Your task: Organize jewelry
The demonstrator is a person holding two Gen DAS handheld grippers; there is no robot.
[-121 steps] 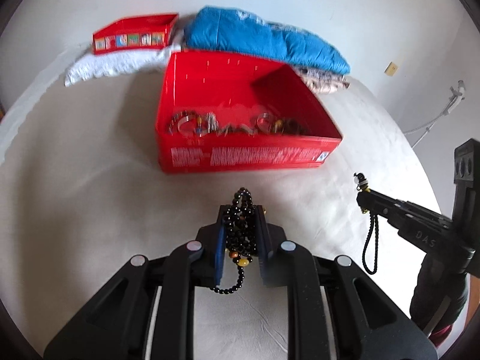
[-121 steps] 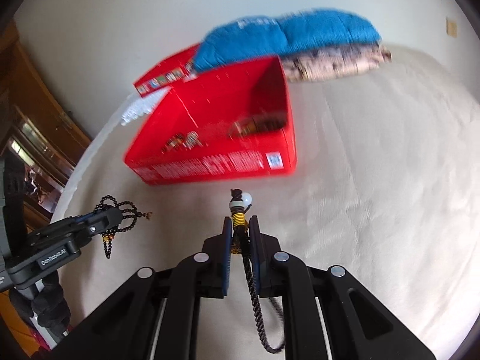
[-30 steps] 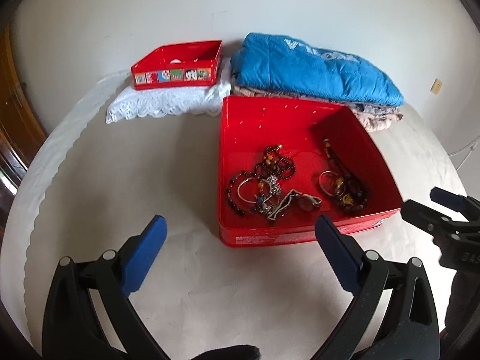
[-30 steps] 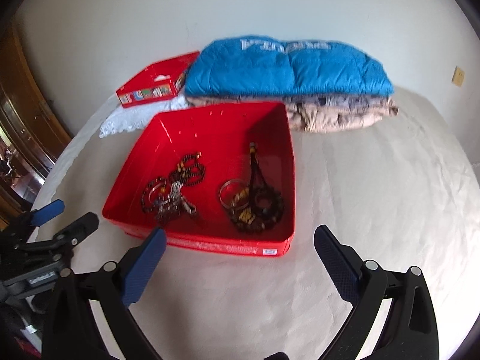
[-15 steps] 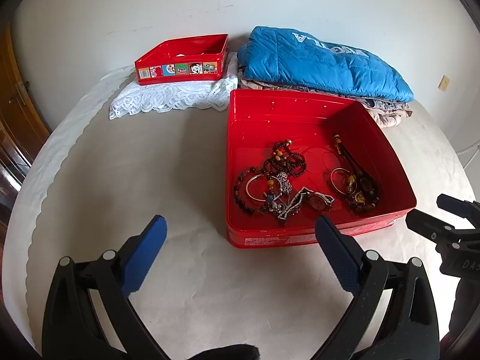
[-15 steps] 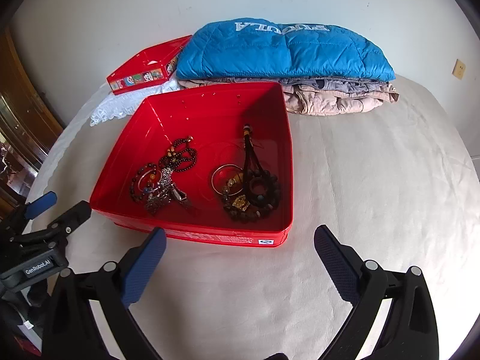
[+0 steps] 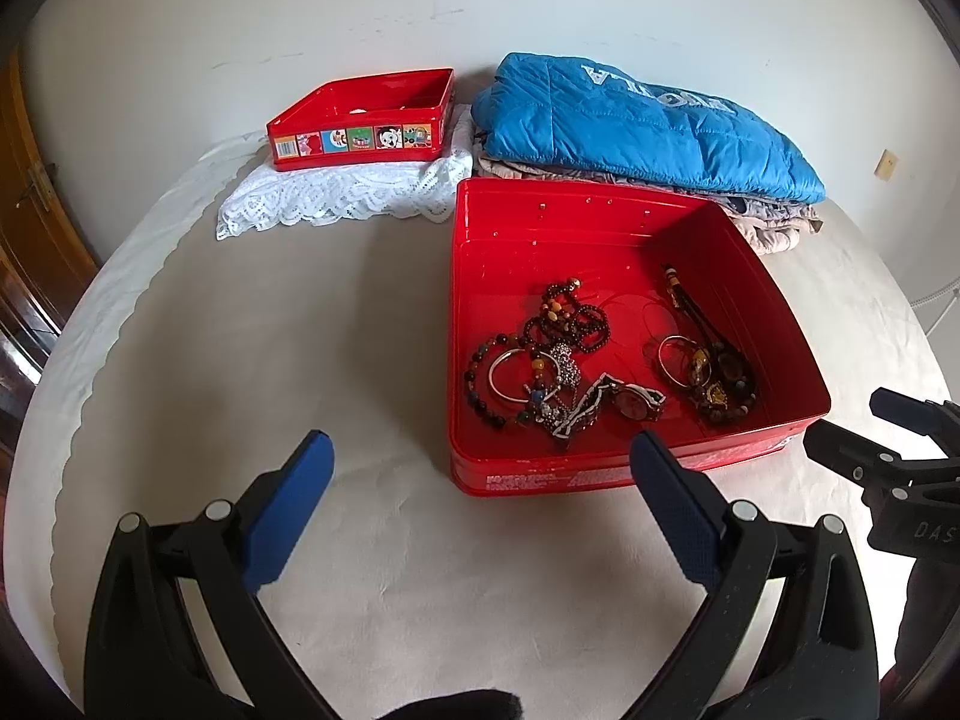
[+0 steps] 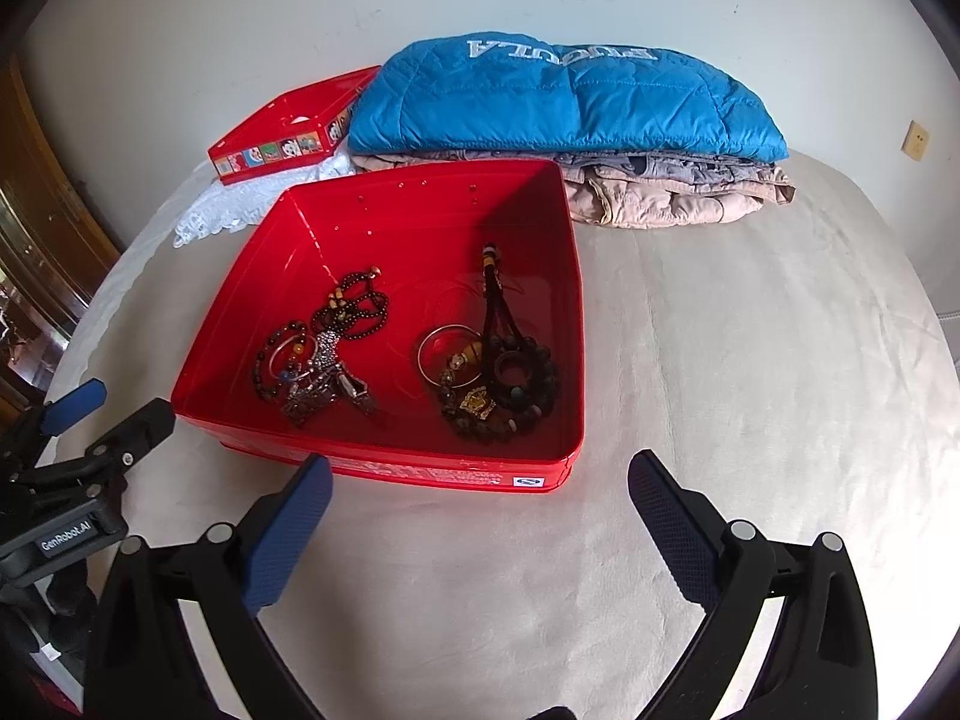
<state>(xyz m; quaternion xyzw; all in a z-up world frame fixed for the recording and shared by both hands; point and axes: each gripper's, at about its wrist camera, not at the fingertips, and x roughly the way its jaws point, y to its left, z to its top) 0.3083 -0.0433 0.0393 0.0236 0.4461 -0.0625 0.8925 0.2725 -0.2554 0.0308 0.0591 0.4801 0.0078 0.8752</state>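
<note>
Our jewelry [image 7: 600, 360] lies heaped in the red box [image 7: 630, 228] toward the bed's [image 8: 750, 360] far edge, before folded clothes [image 8: 564, 102] against the white wall [image 7: 300, 12]. Our left gripper [image 7: 480, 504] and right gripper [image 8: 480, 504] hover near it, jaws wide apart, empty.

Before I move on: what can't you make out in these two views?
- Lid interior: its near wall hides most of it in both views.
- Clothes under the jacket: folded; can't tell them apart.
- Left jewelry pile: tangled; piece count unclear.
- Tin label: too small to read.
- Both hand-held grippers' handles: cut off by the bottom edge.
</note>
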